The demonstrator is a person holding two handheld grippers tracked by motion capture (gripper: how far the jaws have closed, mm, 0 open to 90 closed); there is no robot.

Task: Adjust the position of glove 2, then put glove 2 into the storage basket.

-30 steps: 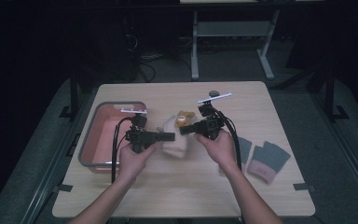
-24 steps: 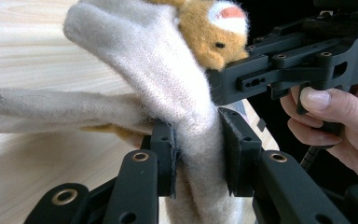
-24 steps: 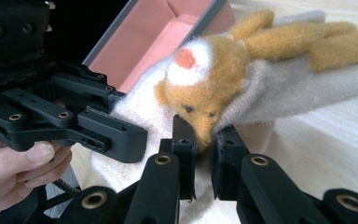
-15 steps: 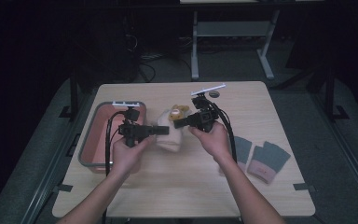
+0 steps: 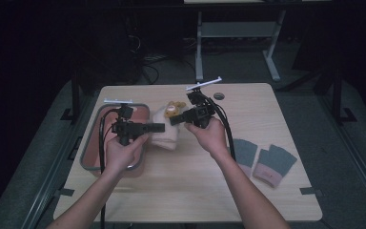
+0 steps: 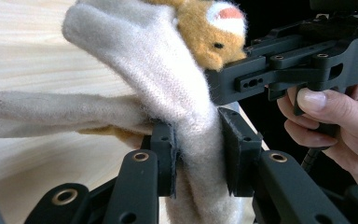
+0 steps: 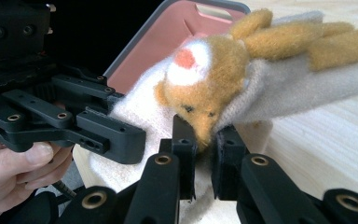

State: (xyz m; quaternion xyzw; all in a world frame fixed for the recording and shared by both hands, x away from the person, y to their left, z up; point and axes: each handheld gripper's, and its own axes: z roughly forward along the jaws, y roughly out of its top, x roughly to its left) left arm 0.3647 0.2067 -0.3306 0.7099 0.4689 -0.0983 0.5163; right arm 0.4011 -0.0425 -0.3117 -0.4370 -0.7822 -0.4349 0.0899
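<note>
left gripper (image 5: pixel 158 127): jaws clamped on cream plush mitten (image 6: pixel 168 79)
right gripper (image 5: pixel 175 120): jaws pinching its bear-face edge
mitten: lifted, just right of pink tray (image 5: pixel 89 155)
progress: unclear; mitten not in tray yet
spare: grey mittens (image 5: pixel 263 157), near right on table (image 5: pixel 181 186)

Fuzzy cream cloth mitten (image 6: pixel 168 79), matt black plastic tool (image 6: pixel 198 161), pale wood table (image 5: pixel 171 191)

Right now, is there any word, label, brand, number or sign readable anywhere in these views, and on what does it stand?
None can be read. The cream glove with its orange plush animal, the pink tray, the grey gloves, the wooden table and both the left gripper and the right gripper show no print or markings.
</note>
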